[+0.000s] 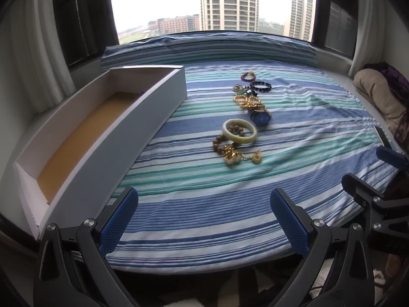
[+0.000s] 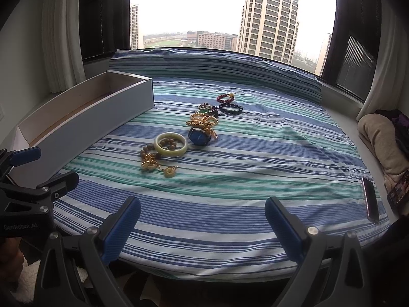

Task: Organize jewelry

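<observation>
From the left wrist view, the left gripper (image 1: 203, 221) hangs spread and empty over the striped bedspread (image 1: 230, 204), the long white box (image 1: 107, 138) lying open just to its left, ready, I'd guess, to take the pieces. The jewelry (image 1: 242, 120) trails in a loose line mid-bed: a smooth pale bangle (image 1: 239, 131) overlapping wooden beads, tangled gold chain. From the right wrist view, the right gripper (image 2: 202, 226) is likewise spread, holding nothing; a blue-faced watch (image 2: 199, 136) sits beyond the bangle, and the farthest beads look dark, possibly stone.

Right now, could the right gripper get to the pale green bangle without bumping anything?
Probably yes. The right gripper is open, and only bare striped sheet lies between it and the bangle. But the bangle overlaps a wooden bead bracelet, so that could shift when it is lifted.
</observation>
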Motion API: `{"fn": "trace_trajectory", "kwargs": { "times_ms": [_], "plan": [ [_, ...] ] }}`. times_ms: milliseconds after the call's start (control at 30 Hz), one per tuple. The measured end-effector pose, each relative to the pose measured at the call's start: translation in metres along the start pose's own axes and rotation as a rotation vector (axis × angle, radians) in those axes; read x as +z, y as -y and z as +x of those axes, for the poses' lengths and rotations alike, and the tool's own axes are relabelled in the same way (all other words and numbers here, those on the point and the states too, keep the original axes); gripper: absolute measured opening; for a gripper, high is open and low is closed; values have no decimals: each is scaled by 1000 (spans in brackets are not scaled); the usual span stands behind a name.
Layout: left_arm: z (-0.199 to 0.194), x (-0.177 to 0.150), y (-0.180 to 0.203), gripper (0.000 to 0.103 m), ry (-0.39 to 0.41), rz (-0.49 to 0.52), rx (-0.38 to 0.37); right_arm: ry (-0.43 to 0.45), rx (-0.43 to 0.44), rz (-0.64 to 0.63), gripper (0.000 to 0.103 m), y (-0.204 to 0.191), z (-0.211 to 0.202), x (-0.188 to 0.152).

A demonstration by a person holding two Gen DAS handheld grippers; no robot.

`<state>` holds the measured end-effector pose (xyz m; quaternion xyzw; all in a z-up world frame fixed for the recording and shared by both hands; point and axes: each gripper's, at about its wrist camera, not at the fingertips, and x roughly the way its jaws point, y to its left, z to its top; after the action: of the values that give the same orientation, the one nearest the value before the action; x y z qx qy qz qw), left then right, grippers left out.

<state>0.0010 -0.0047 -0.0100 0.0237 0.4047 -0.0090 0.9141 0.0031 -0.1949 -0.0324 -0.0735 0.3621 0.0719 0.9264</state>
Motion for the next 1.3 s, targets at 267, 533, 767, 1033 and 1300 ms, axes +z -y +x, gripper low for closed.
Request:
{"fn": "trace_trajectory", "kwargs": {
  "times_ms": [267,533,767,1033,1300],
  "plan": [
    [0,-1,-2,103,-5,-7,-2,-4,-1,-1,99,-1,1,1],
    [0,-1,-2,103,-6,-8,-2,-7,0,-2,99,-2,1,1],
    [1,-2,-2,103,-11,-6,-2,-8,1,3,99,0,2,0],
    [1,-3,-1,103,-13,-5,0,-4,1,13,99,1,1,-1],
    [6,-3,-1,103,-31,-9,-10,-10,3,19,99,3,3,-2]
  ]
}}
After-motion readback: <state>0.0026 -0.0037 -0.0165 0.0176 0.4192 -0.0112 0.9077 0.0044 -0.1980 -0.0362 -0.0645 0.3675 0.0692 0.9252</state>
